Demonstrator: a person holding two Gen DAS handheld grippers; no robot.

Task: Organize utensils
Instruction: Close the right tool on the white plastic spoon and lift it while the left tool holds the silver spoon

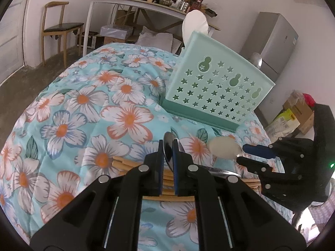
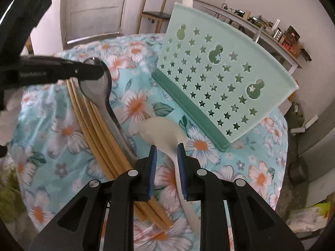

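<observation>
- Fingers of our left gripper [image 1: 168,156] are clenched on the bowl of a steel spoon [image 2: 98,83], which lies across a bundle of chopsticks [image 2: 94,121] on the flowered bench [image 1: 83,104].
- Fingers of our right gripper [image 2: 166,163] straddle the handle of a white spoon [image 2: 163,129]; its handle touches the right pad, but a gap shows at the left pad, so we judge it not yet gripped.
- We see a green rack [image 2: 209,73] with star holes standing just behind both spoons, tilted back; a white spoon and a steel one already stick up behind it.
- Risk: we hold the steel spoon by its curved bowl, so it may pivot or slip out as we lift.
- Risk: the steel handle rests on the chopsticks, and lifting it could drag or scatter them.
- Risk: the white handle sits off-centre between the pads, so closing may push it aside instead of catching it.
- Risk: both hands work close together and could knock each other or the rack.
- Hidden: the rack's compartments face away from us, so we cannot tell which slot is free.
- Hidden: the ends of both handles and the chopstick tips vanish under the grippers, and the chopstick count is unclear.
</observation>
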